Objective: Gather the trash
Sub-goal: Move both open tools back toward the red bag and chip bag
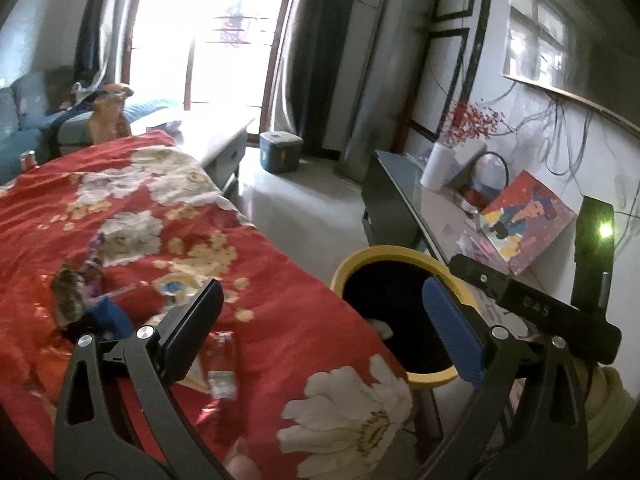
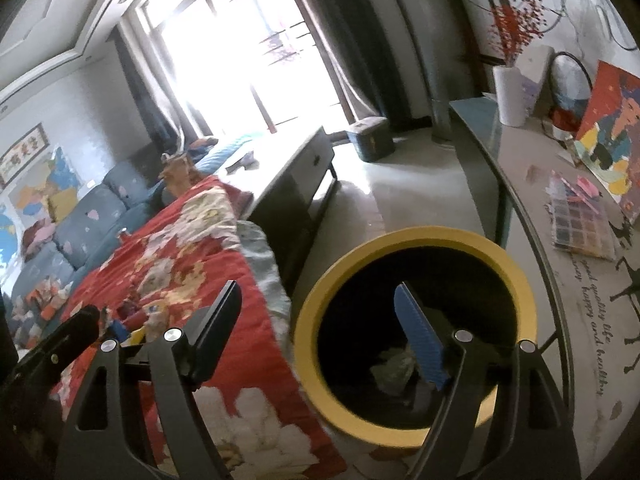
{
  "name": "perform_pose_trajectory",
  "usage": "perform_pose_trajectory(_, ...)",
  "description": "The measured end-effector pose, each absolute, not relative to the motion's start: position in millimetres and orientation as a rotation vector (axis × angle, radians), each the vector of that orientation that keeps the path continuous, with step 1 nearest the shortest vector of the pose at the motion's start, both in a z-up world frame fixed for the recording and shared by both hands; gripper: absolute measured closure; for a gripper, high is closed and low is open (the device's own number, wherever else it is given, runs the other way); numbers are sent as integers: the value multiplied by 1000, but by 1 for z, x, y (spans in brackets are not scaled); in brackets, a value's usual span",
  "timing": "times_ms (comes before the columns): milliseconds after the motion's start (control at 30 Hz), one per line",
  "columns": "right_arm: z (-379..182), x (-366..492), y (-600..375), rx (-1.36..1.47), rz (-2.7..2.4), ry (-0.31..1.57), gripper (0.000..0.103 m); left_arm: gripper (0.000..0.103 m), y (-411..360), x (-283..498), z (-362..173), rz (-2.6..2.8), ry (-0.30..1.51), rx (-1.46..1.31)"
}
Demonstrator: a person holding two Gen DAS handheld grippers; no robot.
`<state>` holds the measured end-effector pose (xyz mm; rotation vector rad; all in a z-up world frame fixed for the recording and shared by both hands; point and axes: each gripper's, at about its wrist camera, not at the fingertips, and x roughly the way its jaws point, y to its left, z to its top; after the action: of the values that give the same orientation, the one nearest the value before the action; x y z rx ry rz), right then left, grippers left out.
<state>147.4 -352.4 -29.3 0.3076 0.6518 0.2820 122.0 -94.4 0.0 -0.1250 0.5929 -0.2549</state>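
My left gripper (image 1: 323, 282) is open and empty above the edge of a red flowered blanket (image 1: 280, 280). On the blanket lie a crumpled wrapper (image 1: 222, 364) and a small heap of scraps (image 1: 80, 296) with a blue piece (image 1: 108, 316). Beside the blanket stands a yellow-rimmed bin (image 1: 400, 250). My right gripper (image 2: 318, 286) hangs open over that bin (image 2: 400, 238) with nothing between its fingers. Crumpled trash (image 2: 392, 368) lies at the bin's bottom. Each gripper's black body shows at the edge of the other's view.
A glass-topped side table (image 2: 520, 184) to the right carries a white vase (image 2: 510, 96), a painting (image 2: 608, 132) and a colour palette (image 2: 580, 232). Beyond the blanket are a low cabinet (image 2: 288, 172), a teal box (image 2: 370, 138) on the floor and a blue sofa (image 2: 88, 216).
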Motion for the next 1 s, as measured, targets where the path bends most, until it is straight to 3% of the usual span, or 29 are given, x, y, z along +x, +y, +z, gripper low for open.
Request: perform_pose_trajectory(1000,-13,115,-230,140,538,669,27,11,13,84,16,-48,517,-212)
